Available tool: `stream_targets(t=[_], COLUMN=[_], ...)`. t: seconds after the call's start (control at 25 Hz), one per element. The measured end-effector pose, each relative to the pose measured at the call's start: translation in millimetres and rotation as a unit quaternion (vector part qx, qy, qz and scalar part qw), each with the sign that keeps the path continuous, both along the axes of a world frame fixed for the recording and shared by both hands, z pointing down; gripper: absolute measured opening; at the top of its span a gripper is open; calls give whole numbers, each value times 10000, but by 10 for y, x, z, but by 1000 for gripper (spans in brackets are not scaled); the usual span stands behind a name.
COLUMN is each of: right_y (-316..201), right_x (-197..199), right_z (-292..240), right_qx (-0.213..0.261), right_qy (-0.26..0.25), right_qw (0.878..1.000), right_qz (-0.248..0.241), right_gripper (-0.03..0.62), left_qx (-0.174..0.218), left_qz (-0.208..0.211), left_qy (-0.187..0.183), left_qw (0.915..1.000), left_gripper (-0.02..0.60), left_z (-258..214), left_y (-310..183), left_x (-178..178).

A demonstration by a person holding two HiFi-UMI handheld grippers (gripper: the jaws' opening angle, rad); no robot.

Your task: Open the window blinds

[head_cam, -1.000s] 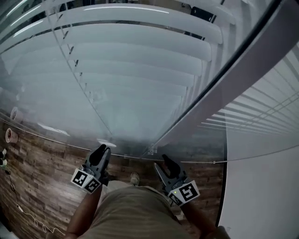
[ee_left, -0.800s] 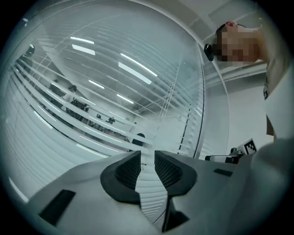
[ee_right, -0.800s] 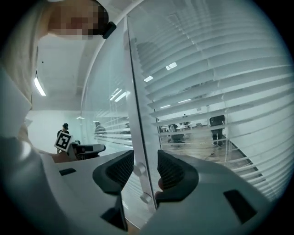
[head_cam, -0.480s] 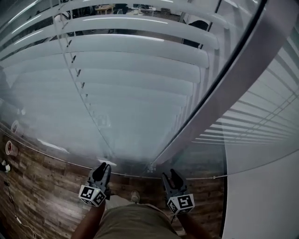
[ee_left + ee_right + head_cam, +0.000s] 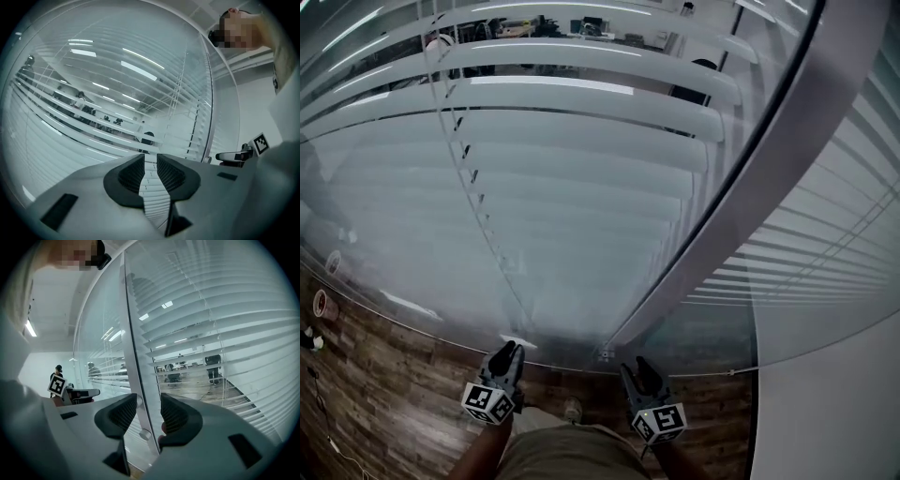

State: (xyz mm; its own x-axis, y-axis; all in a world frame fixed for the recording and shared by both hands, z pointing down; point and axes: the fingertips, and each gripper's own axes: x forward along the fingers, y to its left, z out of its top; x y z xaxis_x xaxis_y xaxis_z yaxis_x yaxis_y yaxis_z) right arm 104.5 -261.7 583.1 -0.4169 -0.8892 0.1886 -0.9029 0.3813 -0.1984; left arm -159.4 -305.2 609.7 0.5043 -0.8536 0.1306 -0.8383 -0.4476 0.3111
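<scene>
- Head view: the blinds [image 5: 581, 122] fill the upper frame. Their slats are tilted enough that a room shows between the top ones, and they appear to hang behind a glass pane.
- A pale upright frame [image 5: 741, 187] runs between the panes.
- Left gripper [image 5: 503, 364] and right gripper [image 5: 639, 375] are low, near the wood floor [image 5: 375, 394], pointing at the base of the pane, one to each side of the foot of the frame.
- No wand or pull cord is visible within reach. The thin ladder cord [image 5: 473, 178] is among the slats.
- Left gripper view: the jaws stand a narrow gap apart and have just been closing. Nothing is between them, and only distant slats show through the gap.
- Judgement: stop closing until a control is actually lined up in the gap.
- Right gripper view: the jaws are moderately apart and empty, and the frame shows beyond the gap.
- A small round fitting [image 5: 144, 433] sits low on the frame, just beyond the pads [image 5: 176, 416]. It may be the tilt control, but I cannot confirm this.
- Judgement: bring one gripper squarely onto the control and keep the other clear. Close gently and watch the slats respond before continuing.
</scene>
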Motion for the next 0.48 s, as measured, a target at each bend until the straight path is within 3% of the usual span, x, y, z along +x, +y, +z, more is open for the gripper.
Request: stream_targets(t=[0.48], right_y=[34], right_x=[2], right_z=[-14], right_qx=[93], right_qy=[-102], right_qw=[9999], right_qz=[-28], right_gripper=[167], left_qx=[-62], left_qz=[-84], left_qy=[-55], left_qw=[9999], left_gripper=[94], left_z=[1], left_y=[202], left_x=[-12])
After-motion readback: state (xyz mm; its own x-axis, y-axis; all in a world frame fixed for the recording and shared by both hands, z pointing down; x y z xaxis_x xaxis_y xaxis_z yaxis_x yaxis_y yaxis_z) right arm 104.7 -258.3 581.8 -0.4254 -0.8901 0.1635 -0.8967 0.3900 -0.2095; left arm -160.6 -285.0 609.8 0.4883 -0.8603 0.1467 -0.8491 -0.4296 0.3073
